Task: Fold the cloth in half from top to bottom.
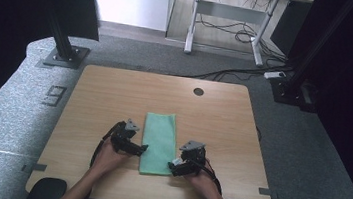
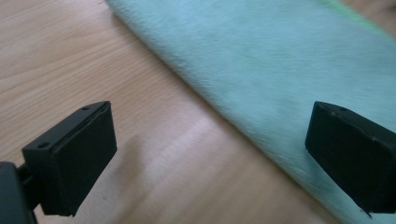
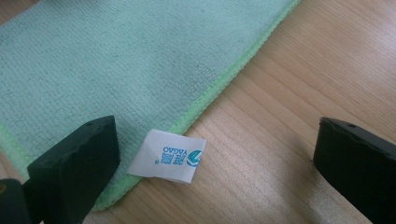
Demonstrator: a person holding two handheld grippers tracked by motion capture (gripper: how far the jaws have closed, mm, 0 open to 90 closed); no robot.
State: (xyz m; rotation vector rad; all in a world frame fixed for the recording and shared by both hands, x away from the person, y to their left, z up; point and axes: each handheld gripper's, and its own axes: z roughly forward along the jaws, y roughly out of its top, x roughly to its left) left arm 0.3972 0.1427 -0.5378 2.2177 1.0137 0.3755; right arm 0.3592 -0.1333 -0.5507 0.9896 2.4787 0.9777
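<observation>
The desk is a light wood-grain top with rounded corners. A small dark round grommet sits near its far edge, a little right of the middle. The desk stands on grey carpet, which carries a dark marking off the desk's left edge. Beyond the far left corner a black post rises from a square base plate. Farther back stands a white-framed table with black cables looped on the floor beneath it.
</observation>
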